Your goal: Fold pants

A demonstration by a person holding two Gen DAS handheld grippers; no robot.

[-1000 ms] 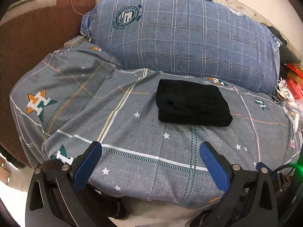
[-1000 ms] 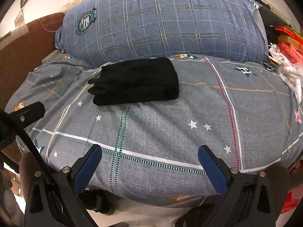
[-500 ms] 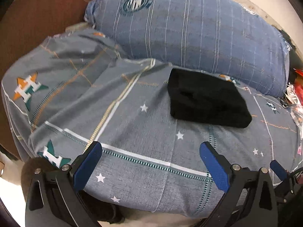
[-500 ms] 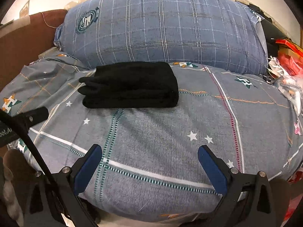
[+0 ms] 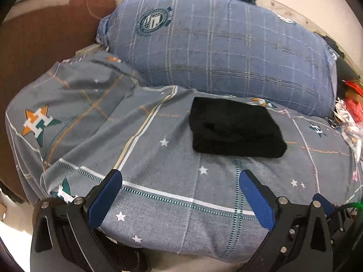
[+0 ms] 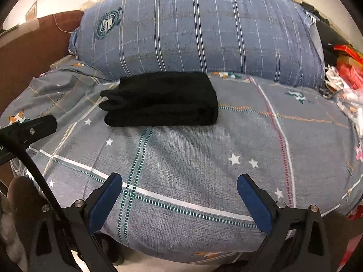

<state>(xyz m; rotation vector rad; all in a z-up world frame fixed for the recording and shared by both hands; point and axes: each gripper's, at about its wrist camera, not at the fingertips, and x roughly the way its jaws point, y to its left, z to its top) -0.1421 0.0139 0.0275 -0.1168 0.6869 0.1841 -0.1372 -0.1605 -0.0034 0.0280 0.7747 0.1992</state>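
Note:
The black pants point(image 5: 236, 128) lie folded into a compact rectangular stack on the grey star-print bedding point(image 5: 158, 170). They also show in the right wrist view point(image 6: 163, 99), centre left. My left gripper point(image 5: 180, 182) is open and empty, hovering over the bedding's near edge, short of the pants. My right gripper point(image 6: 179, 184) is open and empty, also near the front edge, with the pants further back. Part of the left gripper point(image 6: 31, 129) shows at the left of the right wrist view.
A large blue plaid pillow point(image 5: 226, 45) lies behind the pants, also in the right wrist view point(image 6: 199, 29). A brown headboard or sofa arm point(image 5: 40, 45) is at the left. Red and white clutter point(image 6: 344, 74) sits at the right edge.
Both grippers stay open and empty. The left wrist view has swung back up and right after a tilt; the right gripper has come slightly lower and closer to the bedding. The pants have not moved.

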